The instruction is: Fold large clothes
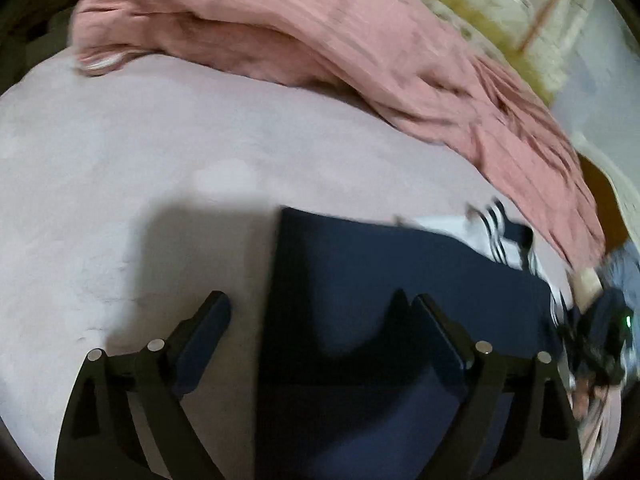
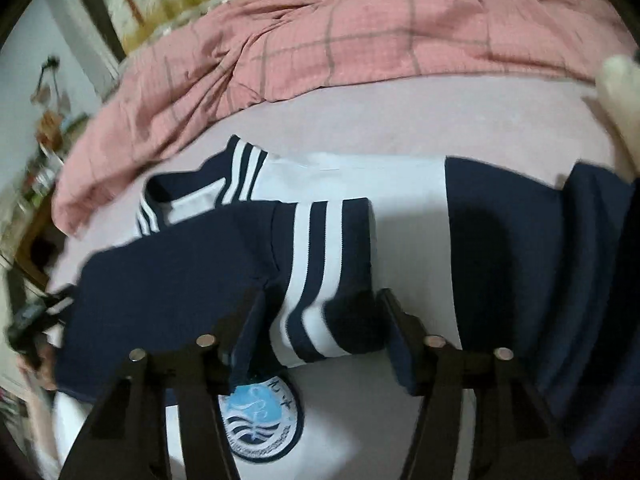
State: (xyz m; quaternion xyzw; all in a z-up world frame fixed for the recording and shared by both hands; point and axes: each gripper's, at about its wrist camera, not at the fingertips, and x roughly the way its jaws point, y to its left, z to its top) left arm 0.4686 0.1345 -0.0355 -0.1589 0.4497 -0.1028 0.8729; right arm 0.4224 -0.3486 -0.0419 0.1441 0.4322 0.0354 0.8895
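Observation:
A navy and white jacket lies flat on the pale pink bed sheet. One sleeve is folded across its white chest, above a round blue badge. The sleeve's striped cuff sits between the fingers of my right gripper, which stands open, its pads apart from the cloth. In the left wrist view the jacket's navy hem end lies flat with a straight left edge. My left gripper hovers wide open over that edge, one finger above the sheet and one above the navy cloth.
A rumpled pink checked quilt is heaped along the far side of the bed, also in the left wrist view. Beyond the quilt hangs a yellowish curtain. A blurred pale object shows at the right edge.

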